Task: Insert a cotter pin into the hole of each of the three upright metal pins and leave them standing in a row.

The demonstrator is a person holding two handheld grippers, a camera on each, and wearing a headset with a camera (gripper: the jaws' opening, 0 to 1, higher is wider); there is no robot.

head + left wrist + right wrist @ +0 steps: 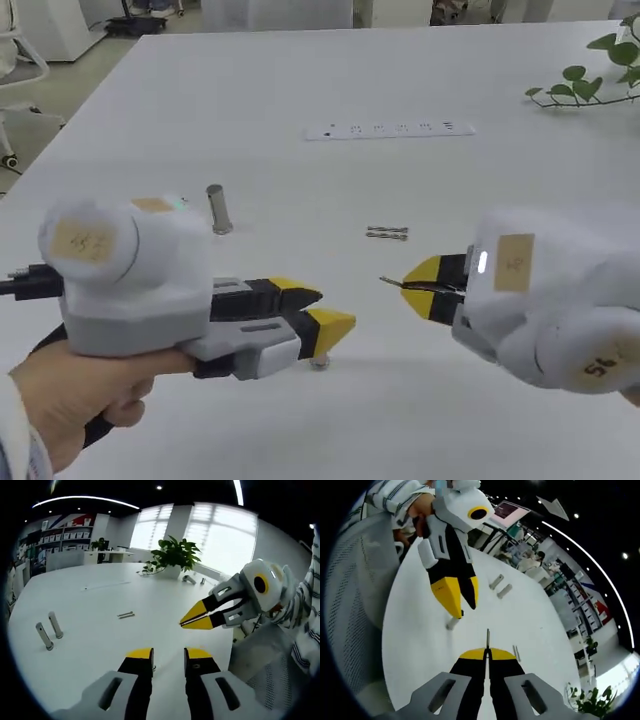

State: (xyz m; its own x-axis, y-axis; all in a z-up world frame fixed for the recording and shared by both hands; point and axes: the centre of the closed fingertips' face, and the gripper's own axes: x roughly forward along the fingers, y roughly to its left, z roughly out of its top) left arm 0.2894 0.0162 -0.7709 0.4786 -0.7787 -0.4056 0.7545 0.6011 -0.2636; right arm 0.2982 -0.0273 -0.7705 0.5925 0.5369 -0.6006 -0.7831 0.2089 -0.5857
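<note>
Head view: left hand-held gripper (318, 308) hung low over the white tabletop (300, 80), jaws apart w/ a clear gap, nothing clamped. One metal pin (320, 362) sat right at its yellow tips, foot showing just under the lower tip; touching or not, couldn't tell. Right hand-held gripper (405, 284) faced it from the right, jaws clenched on a cotter pin (388, 281). The pin's thin end stuck out toward the left tips, near but apart. Right gripper view: that end pointed roughly at the metal pin, w/ bare tabletop btwn them. Two spare cotter pins (387, 233) lay side by side beyond the gap btwn the grippers. Left gripper view: two other metal pins (45, 636) stood upright close together, off to the left, well apart from the jaws.
</note>
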